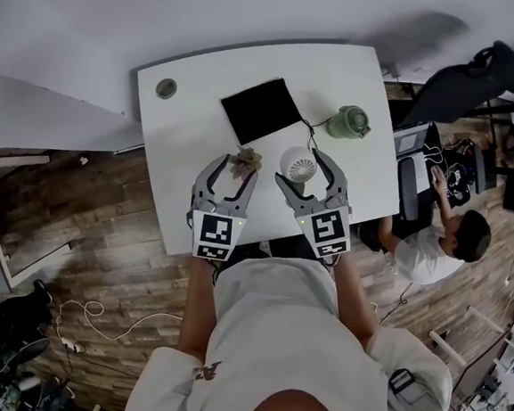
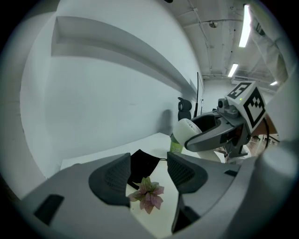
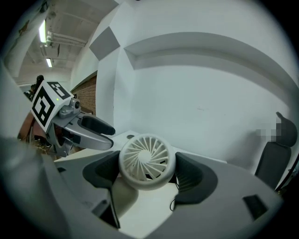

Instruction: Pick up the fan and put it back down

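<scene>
A small round white fan [image 1: 299, 166] with a spiral grille sits between the jaws of my right gripper [image 1: 301, 173], over the near middle of the white table [image 1: 179, 175]. In the right gripper view the fan [image 3: 147, 161] fills the gap and both dark pads press its sides, so my right gripper [image 3: 147, 176] is shut on it. My left gripper [image 1: 233, 173] stands open just left of it. A small pink-green artificial flower [image 1: 246, 161] lies on the table at its tips. In the left gripper view the flower [image 2: 148, 193] shows between the spread pads, untouched.
A black cloth [image 1: 262, 109] lies behind the grippers, with a thin cable running to the fan. A green pot [image 1: 347, 122] stands at the back right and a round grey disc [image 1: 166, 87] at the back left corner. A person [image 1: 437, 243] sits right of the table.
</scene>
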Demonstrator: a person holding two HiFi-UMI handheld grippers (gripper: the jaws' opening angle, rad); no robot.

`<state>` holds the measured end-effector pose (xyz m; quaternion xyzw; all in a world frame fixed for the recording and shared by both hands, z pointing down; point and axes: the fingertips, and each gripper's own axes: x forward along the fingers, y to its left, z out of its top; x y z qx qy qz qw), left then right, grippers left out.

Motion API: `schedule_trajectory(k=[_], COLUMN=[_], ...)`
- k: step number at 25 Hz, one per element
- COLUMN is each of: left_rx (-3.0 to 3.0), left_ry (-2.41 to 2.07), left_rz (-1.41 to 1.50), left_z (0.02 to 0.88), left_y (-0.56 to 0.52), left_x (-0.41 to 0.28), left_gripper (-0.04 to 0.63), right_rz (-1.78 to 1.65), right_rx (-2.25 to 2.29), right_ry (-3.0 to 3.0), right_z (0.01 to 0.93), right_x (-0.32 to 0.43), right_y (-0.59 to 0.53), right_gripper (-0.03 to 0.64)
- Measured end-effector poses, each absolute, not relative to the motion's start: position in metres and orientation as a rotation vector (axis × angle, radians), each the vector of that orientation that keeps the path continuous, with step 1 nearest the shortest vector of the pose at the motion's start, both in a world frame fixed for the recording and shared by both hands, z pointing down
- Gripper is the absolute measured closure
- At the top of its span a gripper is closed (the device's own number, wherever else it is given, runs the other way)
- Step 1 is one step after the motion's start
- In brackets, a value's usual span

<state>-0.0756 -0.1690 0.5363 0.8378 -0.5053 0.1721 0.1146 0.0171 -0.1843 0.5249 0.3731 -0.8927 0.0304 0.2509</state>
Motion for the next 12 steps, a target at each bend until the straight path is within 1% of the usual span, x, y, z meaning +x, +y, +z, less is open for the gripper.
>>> schedule_trajectory(k=[12], left_rx=[2.366], left_ry=[-1.442], left_rz=[0.578], left_z=[0.584], left_y=[-0.166], left_x=[-0.075], left_gripper=[0.351], right_rz=[0.2], right_rx=[0.925], right_ry=[-2.373], right_z=[0.584], right_x=[0.016], right_y=[-0.178], right_gripper=[0.249])
